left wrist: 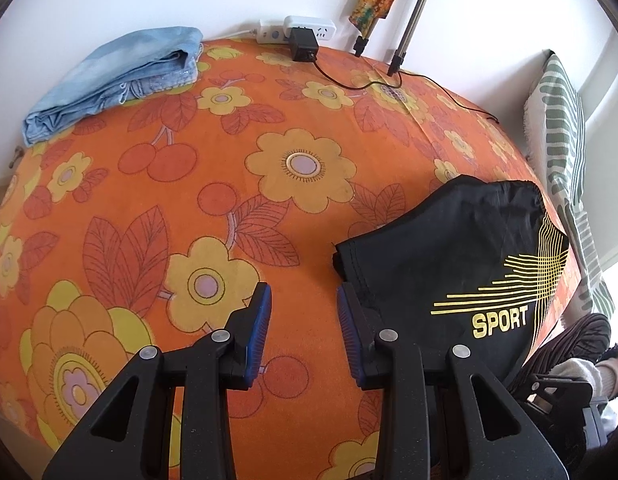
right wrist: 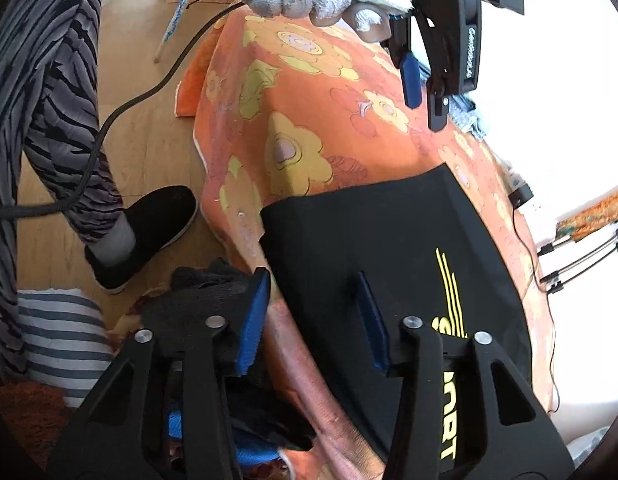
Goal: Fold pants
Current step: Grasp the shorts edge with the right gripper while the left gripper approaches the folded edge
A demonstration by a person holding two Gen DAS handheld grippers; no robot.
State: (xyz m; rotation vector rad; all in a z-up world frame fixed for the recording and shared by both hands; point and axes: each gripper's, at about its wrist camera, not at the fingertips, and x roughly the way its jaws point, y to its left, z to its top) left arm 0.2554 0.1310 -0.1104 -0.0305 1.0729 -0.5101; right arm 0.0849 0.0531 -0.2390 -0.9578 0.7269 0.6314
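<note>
Left wrist view, black pants (left wrist: 449, 248) folded flat, yellow SPORT print.

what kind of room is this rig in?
Probably a bedroom at home: a bed under a floral sheet, folded jeans by the wall, a power strip, and wood floor beside it.
</note>
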